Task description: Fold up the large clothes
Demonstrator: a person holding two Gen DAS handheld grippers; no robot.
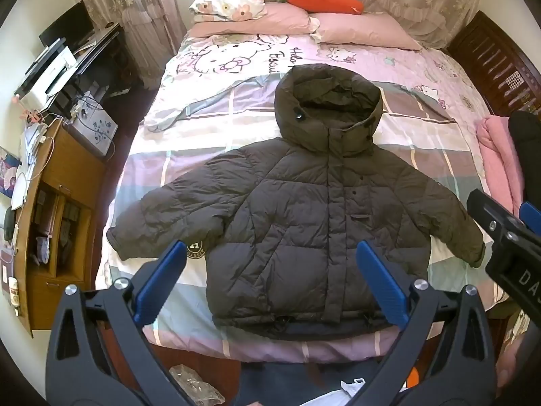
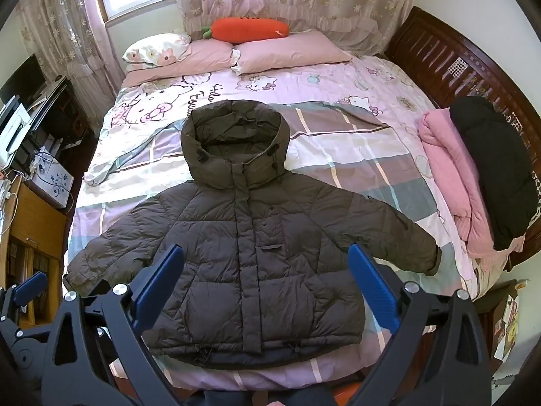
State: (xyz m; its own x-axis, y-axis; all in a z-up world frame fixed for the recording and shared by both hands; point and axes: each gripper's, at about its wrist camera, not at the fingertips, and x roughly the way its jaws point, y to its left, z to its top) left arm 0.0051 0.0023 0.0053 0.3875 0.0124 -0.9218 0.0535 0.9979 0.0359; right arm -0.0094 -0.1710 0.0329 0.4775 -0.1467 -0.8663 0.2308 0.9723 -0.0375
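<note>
Both grippers hang above the foot of the bed, tilted steeply down at the garment. Left gripper [image 1: 270, 284]: jaws spread wide, nothing between the blue pads [image 1: 159, 284], no contact with cloth. Right gripper [image 2: 265, 287]: same, jaws wide and empty; it also shows at the right edge of the left wrist view, well clear of the fabric. Judgement: this is the pre-grasp stance, both tools opened fully because padded fabric needs a wide bite. The jacket [image 2: 257, 264], a dark quilted puffer, lies front up on the bed [image 2: 338, 176], hem [image 2: 250, 352] at the near edge and so within easy reach. It is zipped or snapped shut down the middle, which keeps the front panels from sliding apart. Both sleeves are spread outward, the one on the left [image 1: 152, 213] and the one on the right [image 2: 399, 237], flat on the quilt, so folding has not started; the sleeves look like the natural first grabs. A round patch near the left cuff shows behind a pad, lettering too small to read. Further on, the hood [image 2: 233, 142] lies open toward the pillows [image 2: 287, 54]. At the far right edge sits a pile [image 2: 473, 182] of pink and black clothes, possibly already folded; cannot tell. A carrot cushion [image 2: 250, 28] rests against the curtain.
</note>
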